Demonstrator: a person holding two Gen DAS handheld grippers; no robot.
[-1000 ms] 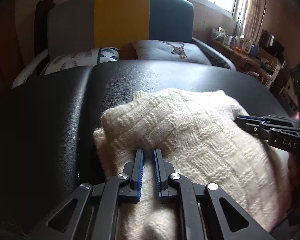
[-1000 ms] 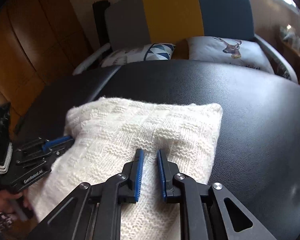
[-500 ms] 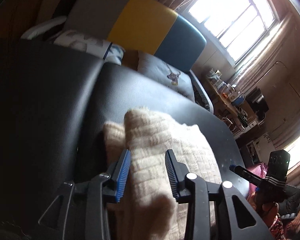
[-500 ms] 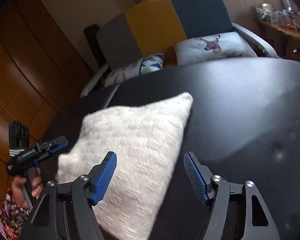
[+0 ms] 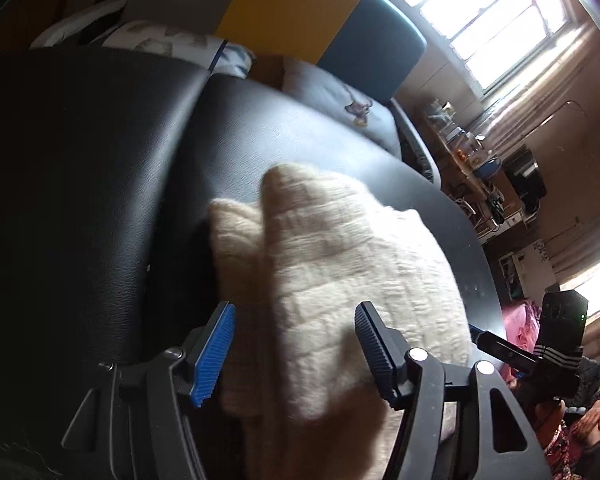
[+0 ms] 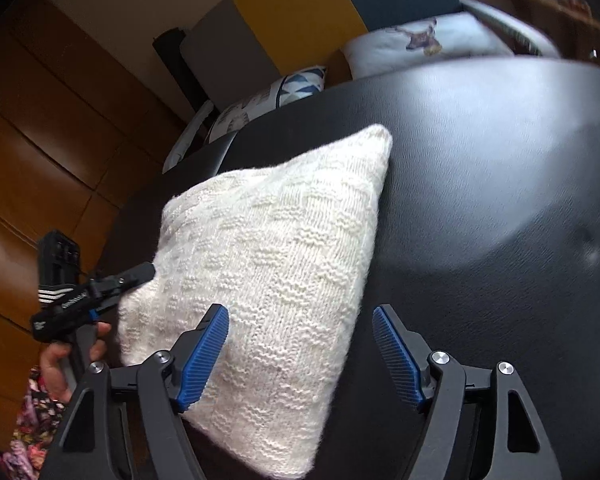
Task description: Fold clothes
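Nearest in the left wrist view, the left gripper [image 5: 294, 354] has its jaws spread wide, its ribbed blue pads [image 5: 214, 354] apart on either side of the near end of the folded sweater [image 5: 340, 264] without closing on it; whether the pads brush the wool cannot be told. The sweater is a thick cream knit with a raised basket-weave pattern of alternating blocks, folded into a plump, pillow-like rectangle with a second, fuzzier layer showing along its left edge. It lies on the black padded surface [image 5: 100, 168], a leather-grained cushion with a seam running down it, close to the near edge. In the right wrist view, the right gripper [image 6: 300, 354] is likewise wide open and holds nothing, its left pad over the sweater's near right corner, its right pad over bare black leather. Beyond, at the sweater's left side, the left gripper's black body appears in a person's hand [image 6: 66, 364]. The far corner of the knit points toward the far edge of the cushion. Past that edge stand a patterned pillow [image 6: 268, 100] with blue triangles, a pale pillow [image 6: 420, 48] printed with a deer, and a smooth panelled headboard [image 6: 292, 12] in grey, yellow and teal. Glossy brown wood panelling [image 6: 40, 160] fills the left.
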